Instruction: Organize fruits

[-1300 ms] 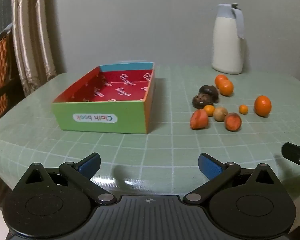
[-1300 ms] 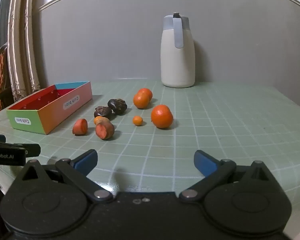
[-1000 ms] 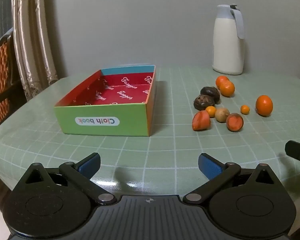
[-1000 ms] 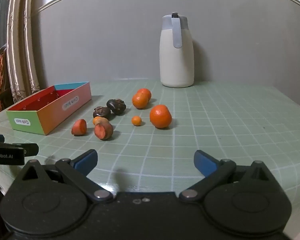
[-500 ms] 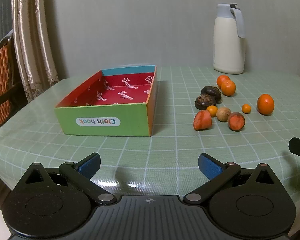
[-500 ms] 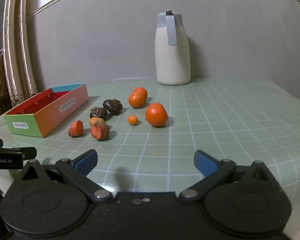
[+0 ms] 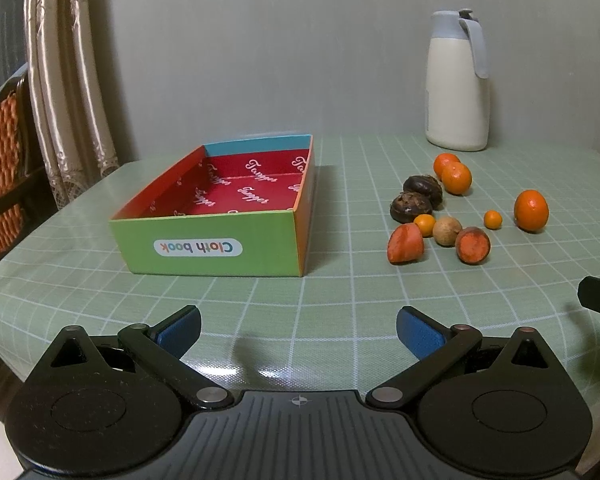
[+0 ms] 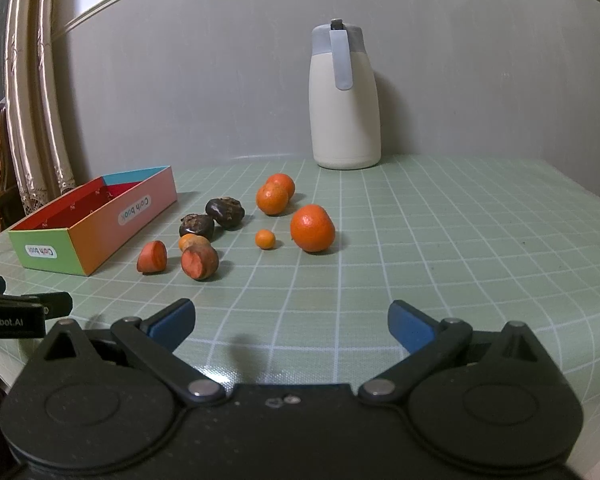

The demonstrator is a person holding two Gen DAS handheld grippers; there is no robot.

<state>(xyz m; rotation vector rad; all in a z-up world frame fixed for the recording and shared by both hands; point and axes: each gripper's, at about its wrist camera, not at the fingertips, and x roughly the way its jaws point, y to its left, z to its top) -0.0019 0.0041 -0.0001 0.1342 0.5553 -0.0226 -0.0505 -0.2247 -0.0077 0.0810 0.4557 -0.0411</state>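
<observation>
A colourful open box [image 7: 220, 240] with a red inside stands empty on the green checked table; it also shows in the right wrist view [image 8: 96, 216]. Right of it lies a cluster of fruit: a large orange [image 7: 531, 211] [image 8: 313, 228], two oranges [image 7: 456, 178] [image 8: 274, 198], two dark brown fruits [image 7: 412, 204] [image 8: 224, 212], two red-orange cut pieces [image 7: 405, 245] [image 8: 198, 263], a tan round fruit [image 7: 447, 231] and small kumquats [image 7: 493, 219] [image 8: 265, 239]. My left gripper [image 7: 298, 330] is open and empty, short of the box. My right gripper [image 8: 290, 324] is open and empty, short of the fruit.
A cream jug with a grey lid [image 7: 458, 84] [image 8: 345, 100] stands at the back by the wall. A curtain [image 7: 68, 80] and a wicker chair [image 7: 0, 176] are at the left. The table's edge curves near both grippers.
Both grippers have drifted slightly: the left view shifted a little so the box and fruit sit further right, and the right view has turned so the jug and fruit sit further left. Nothing was grasped.
</observation>
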